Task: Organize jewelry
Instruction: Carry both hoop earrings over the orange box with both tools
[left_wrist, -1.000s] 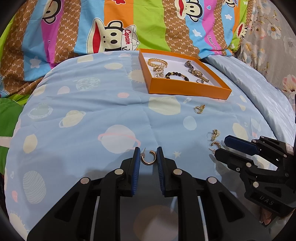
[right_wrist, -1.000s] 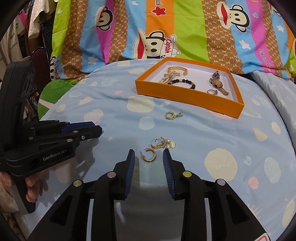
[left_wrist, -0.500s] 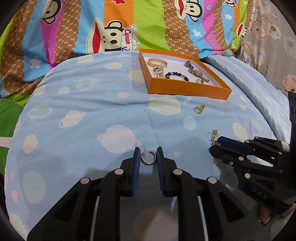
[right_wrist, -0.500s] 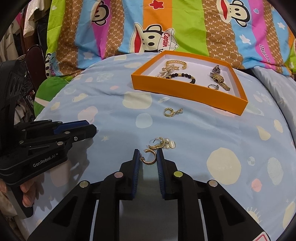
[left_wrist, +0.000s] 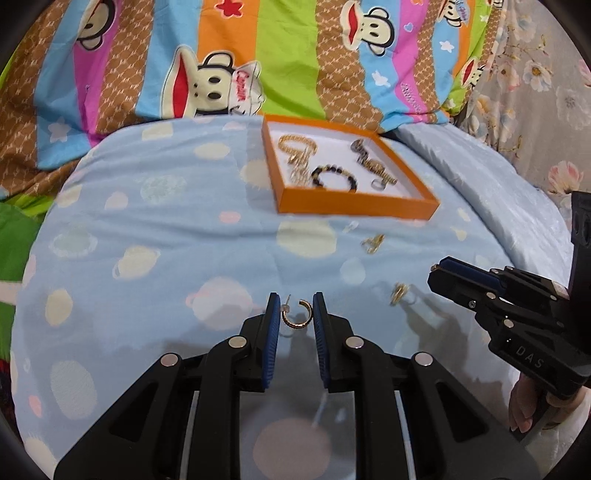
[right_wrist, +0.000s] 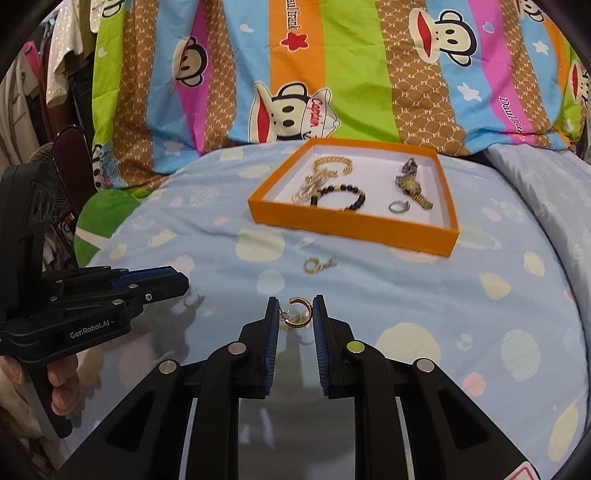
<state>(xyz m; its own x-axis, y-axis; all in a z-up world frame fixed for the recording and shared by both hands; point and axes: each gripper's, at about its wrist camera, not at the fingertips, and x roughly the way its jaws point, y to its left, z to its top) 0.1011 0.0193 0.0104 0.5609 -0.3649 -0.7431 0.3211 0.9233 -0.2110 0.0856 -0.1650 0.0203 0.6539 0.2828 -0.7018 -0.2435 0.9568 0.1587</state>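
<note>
My left gripper (left_wrist: 294, 308) is shut on a gold hoop earring (left_wrist: 297, 316) and holds it above the blue bedspread. My right gripper (right_wrist: 295, 309) is shut on a second gold hoop earring (right_wrist: 298, 314), also lifted off the cloth. An orange tray (right_wrist: 347, 229) at the back holds gold chains, a dark bead bracelet (right_wrist: 340, 195), a watch (right_wrist: 412, 184) and a silver ring (right_wrist: 399, 206). A gold charm earring (right_wrist: 317, 264) lies on the cloth in front of the tray. Another gold earring (left_wrist: 399, 292) lies near the right gripper in the left wrist view.
The tray (left_wrist: 354, 203) sits on a rounded blue planet-print bedspread (left_wrist: 147, 229). A striped monkey-print quilt (right_wrist: 295, 92) rises behind it. The other gripper shows in each view: the right one (left_wrist: 436, 275), the left one (right_wrist: 181, 282). Clothes hang at far left.
The right gripper closed on the hoop earring and lifted it off the cloth. Both grippers rose and moved forward toward the tray, each with its earring.
</note>
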